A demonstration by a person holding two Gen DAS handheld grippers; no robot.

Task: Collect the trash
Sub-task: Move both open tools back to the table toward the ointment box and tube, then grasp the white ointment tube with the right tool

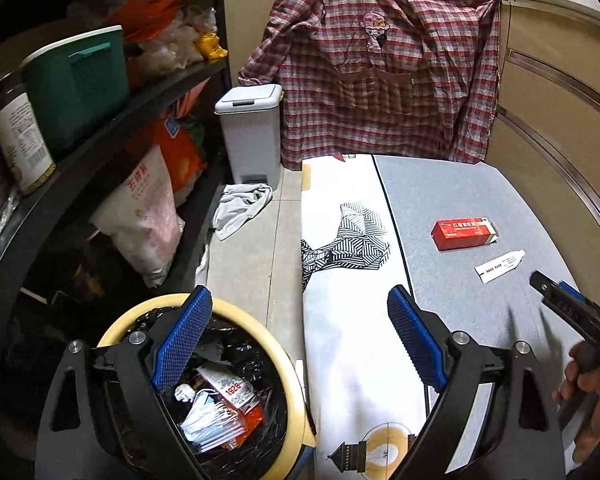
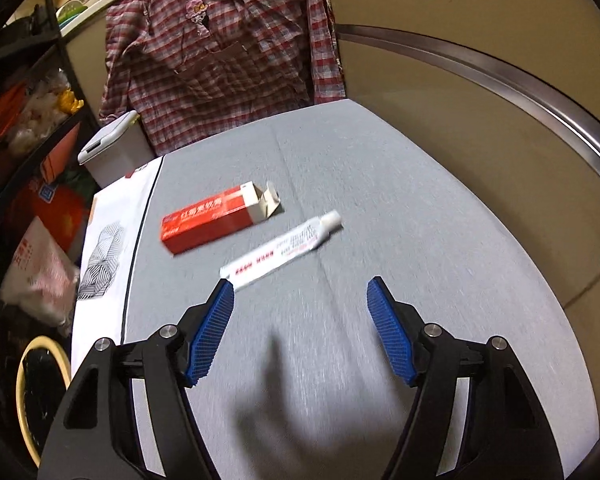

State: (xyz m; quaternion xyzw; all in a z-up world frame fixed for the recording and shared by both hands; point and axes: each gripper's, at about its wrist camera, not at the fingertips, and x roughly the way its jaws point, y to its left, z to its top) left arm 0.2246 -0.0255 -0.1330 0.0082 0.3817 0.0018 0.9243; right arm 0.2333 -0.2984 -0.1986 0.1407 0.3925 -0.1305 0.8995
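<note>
A red and white carton (image 2: 216,216) with one end flap open lies on the grey table (image 2: 380,200). A white ointment tube (image 2: 280,250) lies just in front of it. My right gripper (image 2: 300,304) is open and empty, hovering just short of the tube's flat end. Carton (image 1: 464,232) and tube (image 1: 500,266) also show in the left wrist view. My left gripper (image 1: 300,312) is open and empty above a round cream-rimmed bin (image 1: 284,356) lined with a black bag that holds paper and plastic trash. The right gripper (image 1: 556,292) shows at the right edge.
A white printed cloth (image 1: 348,264) covers the table's left strip. A white lidded pedal bin (image 1: 252,132) stands on the floor behind, with a grey rag (image 1: 240,208) beside it. A plaid shirt (image 1: 380,68) hangs at the back. Black shelves (image 1: 100,128) with bags and tins stand at left.
</note>
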